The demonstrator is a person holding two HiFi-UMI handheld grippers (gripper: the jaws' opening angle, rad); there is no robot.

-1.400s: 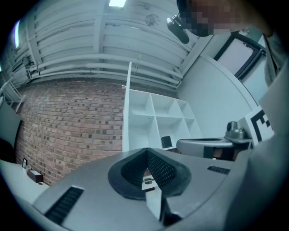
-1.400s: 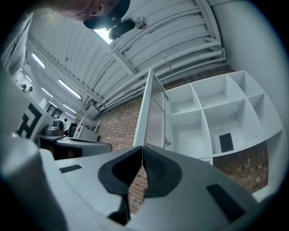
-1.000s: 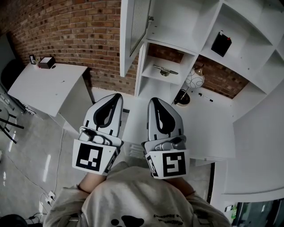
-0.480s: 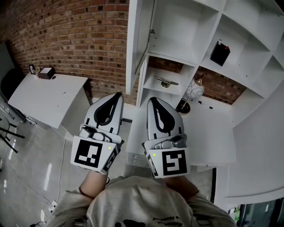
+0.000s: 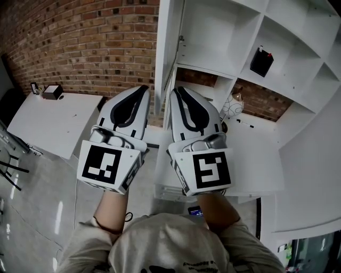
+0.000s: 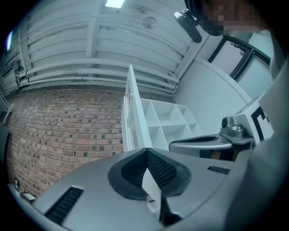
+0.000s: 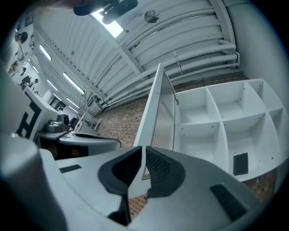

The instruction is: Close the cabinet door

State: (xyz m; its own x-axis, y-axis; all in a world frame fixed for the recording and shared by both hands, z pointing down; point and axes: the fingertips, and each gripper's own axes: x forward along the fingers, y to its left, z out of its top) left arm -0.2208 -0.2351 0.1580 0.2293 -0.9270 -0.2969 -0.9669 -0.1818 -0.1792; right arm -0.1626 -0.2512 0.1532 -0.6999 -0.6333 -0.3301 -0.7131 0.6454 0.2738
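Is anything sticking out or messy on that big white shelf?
Just one thing: the cabinet door stands wide open, jutting out edge-on from the left side of the white shelf unit. It looks odd because the other compartments have no door hanging out. Nothing looks spilled, tipped or broken.

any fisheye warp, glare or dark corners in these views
Head view: strong fisheye, so the shelves and brick wall bow, and pale glare streaks lie on the floor. Left gripper view: black corners, and the ceiling light is blown out. Right gripper view: the same dark rim, bright ceiling lights, and the door is sharp.
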